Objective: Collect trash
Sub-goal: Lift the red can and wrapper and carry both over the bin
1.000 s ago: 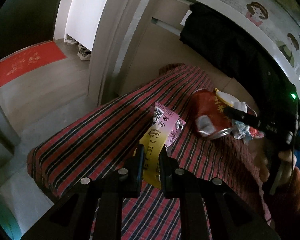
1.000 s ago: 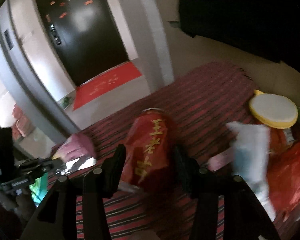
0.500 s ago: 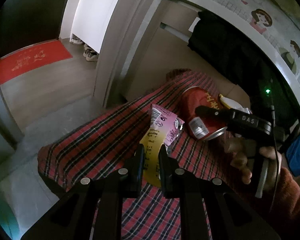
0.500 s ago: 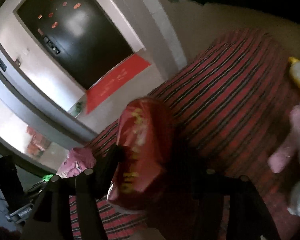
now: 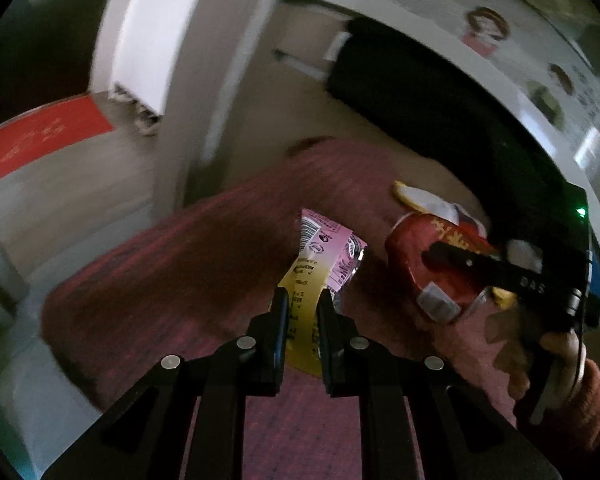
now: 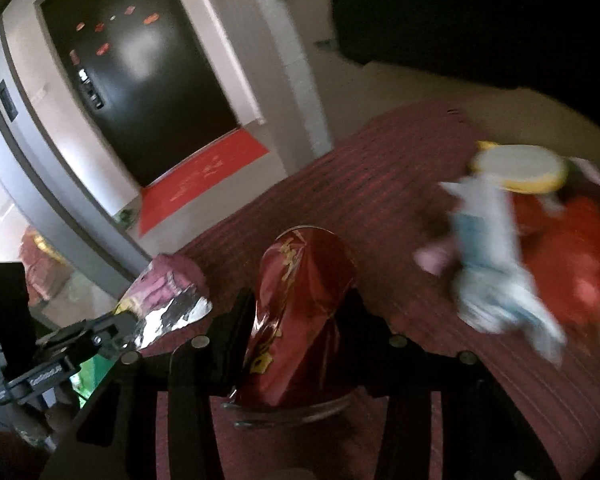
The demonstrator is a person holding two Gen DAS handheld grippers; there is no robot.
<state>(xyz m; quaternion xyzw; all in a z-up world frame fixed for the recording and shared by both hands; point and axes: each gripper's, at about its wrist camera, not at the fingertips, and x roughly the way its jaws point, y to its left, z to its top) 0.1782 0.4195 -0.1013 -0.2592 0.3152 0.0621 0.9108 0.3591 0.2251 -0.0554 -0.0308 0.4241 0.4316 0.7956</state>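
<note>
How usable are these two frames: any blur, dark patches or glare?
Left wrist: cloth and doorway smeared, pink wrapper still legible. Right wrist: trash pile blurred, top right nearly black, glare on the red can.

The black two-finger left gripper [image 5: 302, 304] pinches the yellow end of a pink-and-yellow foil snack wrapper [image 5: 320, 264] above a red plaid cloth [image 5: 188, 280]. To its right, the black right gripper [image 5: 440, 254], held by a hand [image 5: 548, 356], clamps a crushed red drink can [image 5: 432, 260] with gold lettering. A yellow-rimmed white lid [image 5: 420, 198] lies just behind the can. A red doormat [image 5: 40, 140] covers the blurred floor at far left.
</note>
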